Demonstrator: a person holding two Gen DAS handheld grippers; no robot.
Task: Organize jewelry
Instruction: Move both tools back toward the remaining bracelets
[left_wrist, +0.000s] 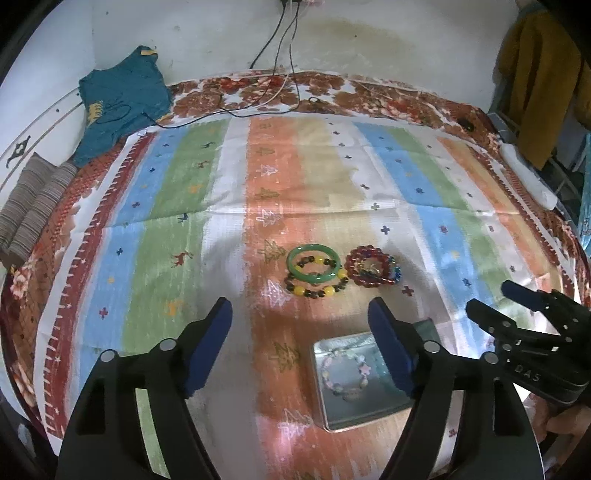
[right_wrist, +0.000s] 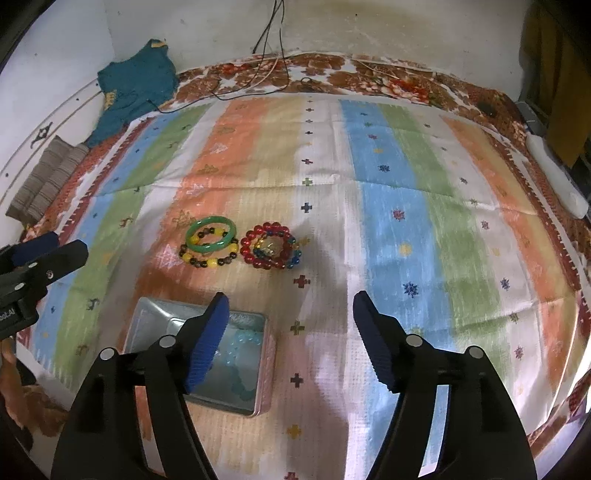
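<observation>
Bracelets lie in two small heaps on the striped cloth (left_wrist: 184, 206) that covers the bed: a green bangle (left_wrist: 313, 263) resting on a yellow-and-dark bead bracelet (left_wrist: 317, 291), and, just right of it, a red bead bracelet (left_wrist: 364, 271) tangled with a blue one. Nearer, an open tin (left_wrist: 328, 406) already holds a pastel bracelet (left_wrist: 343, 374). The left tool (left_wrist: 300, 347) and right tool (right_wrist: 290, 338) both hang above the cloth, jaws wide, holding nothing. Trouble, I'd guess, comes from the stacking: closing on the bangle may drag the beads beneath, or smooth jade may slip free. Pinching cloth too seems possible.
</observation>
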